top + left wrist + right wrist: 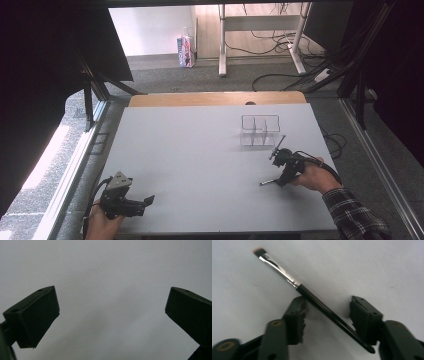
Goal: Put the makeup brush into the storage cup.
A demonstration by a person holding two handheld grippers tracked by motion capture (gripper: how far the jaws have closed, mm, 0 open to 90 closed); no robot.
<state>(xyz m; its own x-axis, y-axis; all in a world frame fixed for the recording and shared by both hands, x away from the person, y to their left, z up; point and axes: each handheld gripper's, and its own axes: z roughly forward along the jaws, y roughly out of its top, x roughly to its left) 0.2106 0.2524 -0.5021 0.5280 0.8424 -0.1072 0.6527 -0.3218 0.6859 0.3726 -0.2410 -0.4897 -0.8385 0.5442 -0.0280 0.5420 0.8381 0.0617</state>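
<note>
We see a thin makeup brush (312,298) lying on the white surface (200,160), near right. It looks light, stiff and slippery. Our right gripper (325,315) has its fingers (295,320) spread around the black handle, a good spot to pinch. Left gripper (112,315) fingers spread, holding nothing.

One makeup brush (312,298) lies slantwise between the jaws of the right hand-held gripper (280,167), its bristle tip beyond them. One clear organizer (260,130) stands just past that hand-held gripper, farther from the person; it has three compartments set apart by two dividers. There are two hand-held grippers: the right one and the left hand-held gripper (145,202), each with two black jaws. One bench (200,165) carries them all. Well beyond both hand-held grippers, one small carton (185,51) stands on the floor.
</note>
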